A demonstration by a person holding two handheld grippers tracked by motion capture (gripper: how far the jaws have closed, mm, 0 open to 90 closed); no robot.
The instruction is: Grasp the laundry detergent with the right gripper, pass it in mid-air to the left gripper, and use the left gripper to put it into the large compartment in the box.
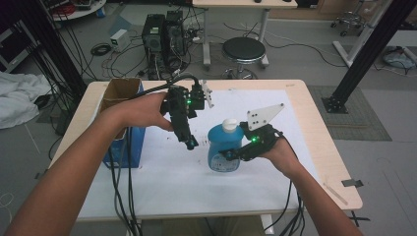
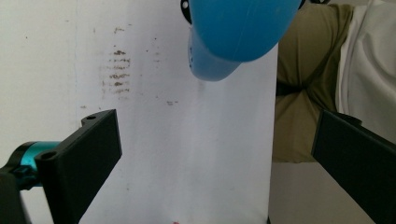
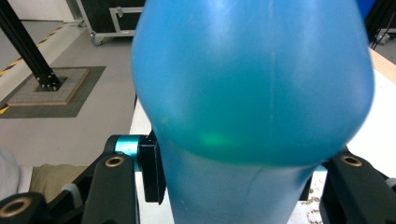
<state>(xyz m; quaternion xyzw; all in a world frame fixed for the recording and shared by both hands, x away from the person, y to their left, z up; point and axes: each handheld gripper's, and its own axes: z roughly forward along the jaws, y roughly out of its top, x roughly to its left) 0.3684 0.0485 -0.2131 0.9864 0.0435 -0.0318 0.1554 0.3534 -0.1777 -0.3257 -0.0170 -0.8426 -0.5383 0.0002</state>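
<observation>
A: Where do we have the blue bottle (image 1: 224,150)?

B: We hold it in our right tool (image 1: 230,155), near the middle of the desk (image 1: 314,128), on the white sheet (image 1: 196,187). In the right gripper view the 2 black jaws pinch the bottle's narrower lower body (image 3: 224,196) from both sides, and its wider blue bulge rises above them. From the high view, its white cap (image 1: 229,125) points up and away from us.

A: And our left tool (image 1: 191,142)?

B: It hangs above the sheet, just left of the bottle and apart from it, pointing down. In the left gripper view its 2 jaws stand spread wide with nothing between them, and the bottle's rounded blue bottom (image 2: 238,32) shows at the top, with the white sheet below it.

A: What else do we see on the desk?

B: A blue box with an open cardboard top (image 1: 120,93) stands at the left edge, beside our left forearm (image 1: 78,172). A black stool (image 1: 243,51) stands on the floor beyond the desk.
</observation>
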